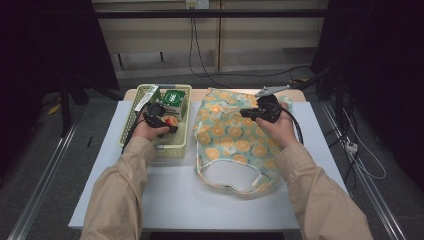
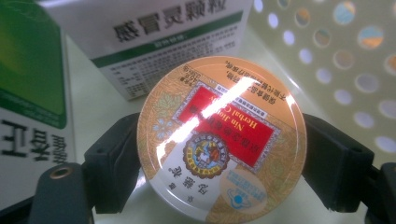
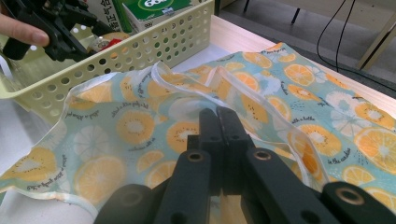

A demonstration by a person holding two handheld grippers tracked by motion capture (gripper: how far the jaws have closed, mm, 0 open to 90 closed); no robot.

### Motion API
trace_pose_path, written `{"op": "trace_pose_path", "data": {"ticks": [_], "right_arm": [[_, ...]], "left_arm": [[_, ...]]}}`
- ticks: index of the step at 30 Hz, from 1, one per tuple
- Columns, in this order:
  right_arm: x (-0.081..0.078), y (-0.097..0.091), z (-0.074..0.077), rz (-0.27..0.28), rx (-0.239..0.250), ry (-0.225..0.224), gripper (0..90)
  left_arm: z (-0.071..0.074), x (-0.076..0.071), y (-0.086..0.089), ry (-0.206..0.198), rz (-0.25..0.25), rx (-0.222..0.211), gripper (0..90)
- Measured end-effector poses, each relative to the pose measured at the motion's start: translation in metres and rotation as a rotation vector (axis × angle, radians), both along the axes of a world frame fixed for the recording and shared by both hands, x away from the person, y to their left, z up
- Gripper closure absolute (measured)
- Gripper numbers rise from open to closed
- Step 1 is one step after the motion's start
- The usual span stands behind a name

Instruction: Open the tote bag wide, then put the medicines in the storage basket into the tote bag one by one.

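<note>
A round orange and red tin [image 2: 222, 140] lies in the pale green perforated basket [image 1: 129, 120]. My left gripper [image 2: 222, 154] has a black jaw pressed against each side of the tin. From above, that gripper [image 1: 165, 122] reaches into the basket over the tin [image 1: 171, 120]. A fabric bag [image 1: 230, 140] printed with orange slices lies flat to the right of the basket. My right gripper [image 1: 247, 113] rests on its far part. Its jaws [image 3: 218, 116] are shut, pinching a raised fold of the bag [image 3: 130, 126] near the translucent trim.
A green and white box [image 1: 175, 100] and a long white box [image 1: 146, 97] stand in the basket's far end, close behind the tin [image 2: 154, 37]. A grey metal part [image 1: 272, 90] lies at the table's far edge. The white tabletop [image 1: 165, 200] lies bare near the person. Cables run across the floor.
</note>
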State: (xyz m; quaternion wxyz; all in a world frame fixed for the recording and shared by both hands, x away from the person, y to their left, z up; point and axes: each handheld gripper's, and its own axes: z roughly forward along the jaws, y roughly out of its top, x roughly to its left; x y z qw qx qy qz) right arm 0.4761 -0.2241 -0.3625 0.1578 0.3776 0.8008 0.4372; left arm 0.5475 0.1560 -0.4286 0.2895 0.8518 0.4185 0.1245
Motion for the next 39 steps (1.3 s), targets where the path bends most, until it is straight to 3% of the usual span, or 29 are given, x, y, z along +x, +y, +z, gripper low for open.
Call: {"op": "trace_pose_path", "data": {"ticks": [7, 13, 22, 36, 39], "right_arm": [[0.0, 0.002, 0.001, 0.001, 0.0, -0.001, 90.0], [0.002, 0.007, -0.005, 0.008, -0.003, 0.008, 90.0], [0.006, 0.011, -0.006, 0.009, -0.001, 0.006, 90.0], [0.009, 0.005, -0.006, -0.019, 0.001, 0.001, 90.0], [0.01, 0.004, -0.006, -0.021, 0.004, 0.002, 90.0]], "left_arm": [[0.012, 0.0, 0.001, 0.022, -0.003, -0.027, 20.4], [0.034, -0.001, 0.007, -0.009, 0.004, -0.051, 20.4], [0.048, -0.004, 0.01, 0.021, 0.002, -0.06, 20.4], [0.07, -0.021, -0.004, 0.015, -0.07, -0.119, 20.4], [0.072, -0.023, -0.007, 0.021, -0.087, -0.114, 20.4]]}}
